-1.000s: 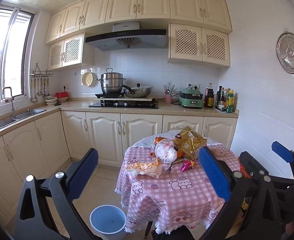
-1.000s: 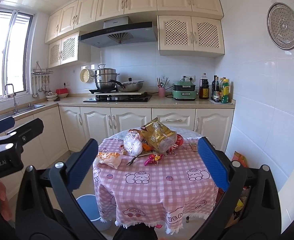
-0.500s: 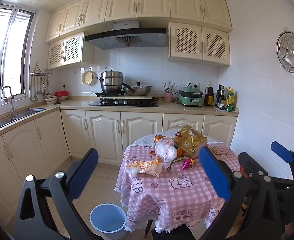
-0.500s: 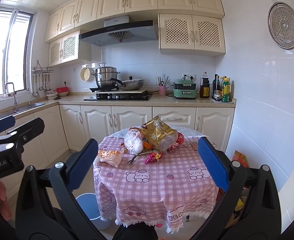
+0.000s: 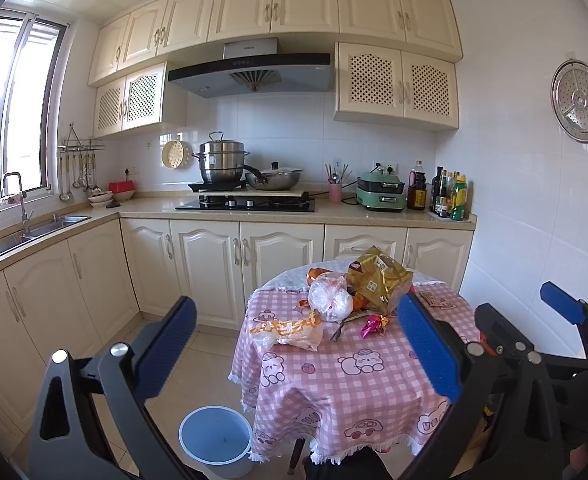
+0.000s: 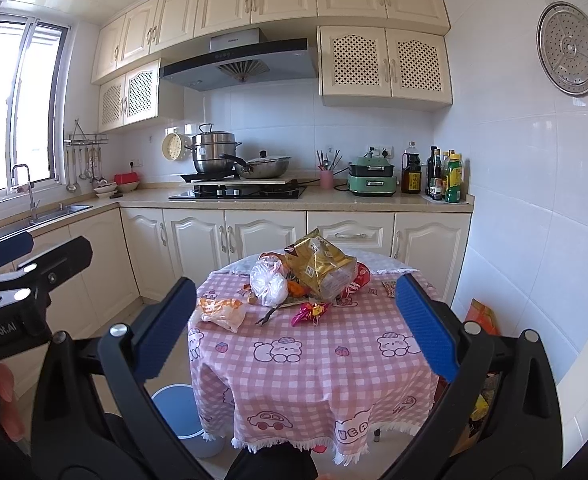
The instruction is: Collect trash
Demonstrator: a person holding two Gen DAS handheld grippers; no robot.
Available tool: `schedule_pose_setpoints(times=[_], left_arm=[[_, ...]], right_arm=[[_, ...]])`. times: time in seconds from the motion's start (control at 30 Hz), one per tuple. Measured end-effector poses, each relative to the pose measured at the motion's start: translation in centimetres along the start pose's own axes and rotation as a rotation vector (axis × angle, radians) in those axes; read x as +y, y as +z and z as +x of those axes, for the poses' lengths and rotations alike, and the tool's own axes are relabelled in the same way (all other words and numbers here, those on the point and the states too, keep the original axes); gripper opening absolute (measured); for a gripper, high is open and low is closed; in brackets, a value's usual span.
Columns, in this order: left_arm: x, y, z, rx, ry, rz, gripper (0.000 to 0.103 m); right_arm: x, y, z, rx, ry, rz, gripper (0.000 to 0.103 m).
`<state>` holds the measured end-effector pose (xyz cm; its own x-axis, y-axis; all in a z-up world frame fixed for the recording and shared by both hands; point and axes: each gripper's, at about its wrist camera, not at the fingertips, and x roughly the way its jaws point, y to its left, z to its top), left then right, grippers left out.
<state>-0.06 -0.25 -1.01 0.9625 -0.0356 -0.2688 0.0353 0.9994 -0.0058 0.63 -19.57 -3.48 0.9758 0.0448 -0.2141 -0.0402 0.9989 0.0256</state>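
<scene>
Item: kitchen trash collection, approach stage.

Left gripper (image 5: 294,344): jaws spread wide, holding nothing, hanging in the air short of the near edge of the table (image 5: 374,392).

Right gripper (image 6: 294,328): jaws likewise spread wide and empty, aimed at the same table from its right side.

Trash, all on the pink checked cloth, towards the far half:
- gold snack bag (image 5: 378,280), crumpled, far centre;
- knotted clear plastic bag (image 5: 330,298), touching the gold bag on its left;
- flattened orange-and-white wrapper (image 5: 288,330), nearer and to the left;
- small pink foil wrapper (image 5: 374,324), near the middle.

Receptacle: pale blue bin (image 5: 216,438) on the floor, at the near left of the table, mouth uncovered; its contents cannot be made out.

Step in hand, as judged: closing in on the table; nothing grasped or binned yet.

Next move calls for: bringing one gripper down over a single piece, probably the orange-and-white wrapper nearest the bin, closing on it, then carrying it over the bin's mouth.
</scene>
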Motion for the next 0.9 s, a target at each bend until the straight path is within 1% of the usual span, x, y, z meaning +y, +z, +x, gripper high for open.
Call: schedule_pose_setpoints(times=[0.43, 0.6, 0.77, 0.87, 0.9], left_arm=[[0.0, 0.1, 0.0, 0.001, 0.000, 0.000, 0.098], [0.1, -0.5, 0.5, 0.015, 0.000, -0.005, 0.098], [0.6, -0.8, 1.8, 0.026, 0.015, 0.007, 0.098], [1.0, -0.8, 2.9, 0.025, 0.009, 0.007, 0.098], [1.2, -0.9, 3.5, 0.021, 0.006, 0.021, 0.098]], right_arm=[[0.0, -0.1, 0.1, 0.002, 0.001, 0.000, 0.097], [0.2, -0.4, 0.4, 0.007, -0.004, -0.004, 0.097], [-0.3, -0.7, 1.7, 0.025, -0.019, 0.004, 0.097], [-0.8, -0.7, 2.6, 0.029, -0.035, 0.011, 0.097], [-1.0, -0.8, 3.0, 0.031, -0.042, 0.012, 0.097]])
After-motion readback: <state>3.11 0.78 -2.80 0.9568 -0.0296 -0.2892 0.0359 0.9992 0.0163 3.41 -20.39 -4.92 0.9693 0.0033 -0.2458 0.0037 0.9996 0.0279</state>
